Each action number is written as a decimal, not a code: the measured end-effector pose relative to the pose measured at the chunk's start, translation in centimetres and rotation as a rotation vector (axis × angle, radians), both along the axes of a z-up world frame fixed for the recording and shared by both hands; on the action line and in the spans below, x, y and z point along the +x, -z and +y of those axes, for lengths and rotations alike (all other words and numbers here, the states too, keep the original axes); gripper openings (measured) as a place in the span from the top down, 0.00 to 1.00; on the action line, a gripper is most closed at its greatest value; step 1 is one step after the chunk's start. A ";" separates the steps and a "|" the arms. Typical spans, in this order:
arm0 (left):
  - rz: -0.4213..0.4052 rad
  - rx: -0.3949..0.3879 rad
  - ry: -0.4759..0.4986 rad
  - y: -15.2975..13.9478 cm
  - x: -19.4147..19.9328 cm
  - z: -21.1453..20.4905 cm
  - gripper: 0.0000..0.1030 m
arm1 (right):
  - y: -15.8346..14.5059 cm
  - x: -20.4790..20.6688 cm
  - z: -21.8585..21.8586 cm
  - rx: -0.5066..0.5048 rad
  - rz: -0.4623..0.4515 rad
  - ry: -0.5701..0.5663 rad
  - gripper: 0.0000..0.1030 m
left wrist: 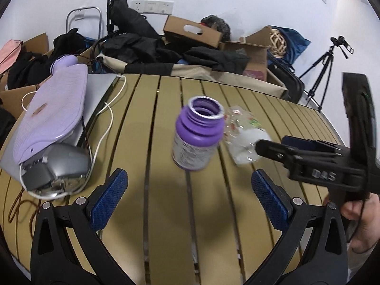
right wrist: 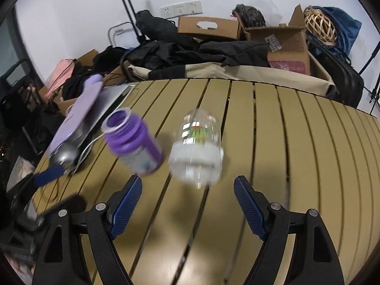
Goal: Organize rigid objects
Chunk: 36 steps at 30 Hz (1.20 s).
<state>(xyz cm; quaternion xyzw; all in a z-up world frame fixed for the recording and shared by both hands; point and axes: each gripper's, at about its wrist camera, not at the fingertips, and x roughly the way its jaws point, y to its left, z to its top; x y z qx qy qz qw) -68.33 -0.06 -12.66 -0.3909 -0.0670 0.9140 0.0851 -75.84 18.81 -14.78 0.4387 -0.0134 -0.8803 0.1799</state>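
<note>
A purple open-mouthed bottle (left wrist: 198, 134) with a printed label stands on the slatted tan table (left wrist: 147, 213), just ahead of my open, empty left gripper (left wrist: 189, 190). A clear glass dome with a white base (left wrist: 247, 137) lies right of the bottle. In the right wrist view the bottle (right wrist: 134, 142) is ahead left and the dome (right wrist: 197, 148) is straight ahead of my open, empty right gripper (right wrist: 187, 205). The right gripper (left wrist: 273, 148) also shows in the left wrist view, next to the dome; whether they touch I cannot tell.
A lilac flat object (left wrist: 52, 114) rests on a grey device (left wrist: 59, 166) with a white cable (left wrist: 106, 128) at the table's left. Behind the table are cardboard boxes (left wrist: 192, 32), dark clothes (left wrist: 142, 45), a wicker ball (right wrist: 319, 25) and a tripod (left wrist: 325, 61).
</note>
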 end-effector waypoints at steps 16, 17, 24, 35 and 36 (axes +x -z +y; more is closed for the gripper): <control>-0.116 0.080 0.134 3.2 0.2 2.3 0.00 | 3.4 3.5 -0.3 0.098 0.022 -0.371 0.35; -0.126 0.092 0.152 3.4 0.3 2.9 0.01 | 3.4 5.2 -0.4 0.110 0.030 -0.423 0.35; -0.170 0.105 0.195 3.8 -1.5 5.9 0.49 | 3.6 9.2 -1.8 0.109 0.048 -0.614 0.34; -0.118 -0.013 0.240 2.7 0.4 4.9 0.43 | 3.8 8.9 3.2 0.177 0.099 -0.509 0.21; -0.106 -0.015 0.243 2.2 0.7 4.8 0.37 | 3.8 8.4 3.5 0.170 0.095 -0.493 0.21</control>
